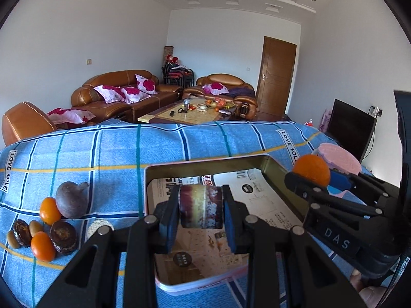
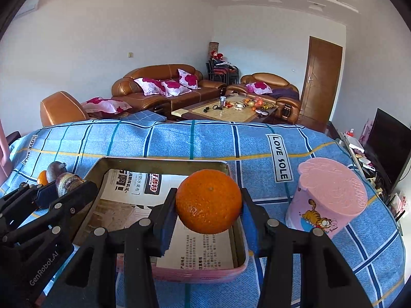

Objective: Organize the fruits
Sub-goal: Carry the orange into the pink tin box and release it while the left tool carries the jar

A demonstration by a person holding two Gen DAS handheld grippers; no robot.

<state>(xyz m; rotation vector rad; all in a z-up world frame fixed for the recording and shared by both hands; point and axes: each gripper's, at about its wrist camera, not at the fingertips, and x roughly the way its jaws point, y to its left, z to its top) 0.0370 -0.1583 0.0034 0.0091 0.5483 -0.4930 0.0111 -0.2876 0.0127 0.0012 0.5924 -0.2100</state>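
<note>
Living room setup: brown leather sofas in the back, and up front a blue checked cloth point(image 1: 102, 154) spread over the work surface, with a shallow metal tin point(image 2: 164, 163) sitting on it, lined with printed paper.

Both claws are loaded and hovering over that tin, so my guess is it's the collecting spot for the fruit. The left gripper point(image 1: 200, 208) is clamped on a dark reddish-brown fruit point(image 1: 200, 205) with a pale yellowish band through the middle, mottled skin, kinda cylindrical from this angle. It's held above the middle of the tin, not touching the paper as far as I can tell. The right gripper point(image 2: 209, 210) is squeezing a bright tangerine point(image 2: 208, 201), pads on either side, stem dimple facing the camera, and it hangs over the tin's near right part.

Rest of the fruit pile point(image 1: 46, 225) waits on the cloth left of the tin: a couple more small oranges, a big purplish-brown one, a few dark wrinkly ones. Looks like early days, since I can't spot any fruit lying in the tin yet.

Pink cartoon cup point(image 2: 326, 202) stands upside down just right of the tin.
</note>
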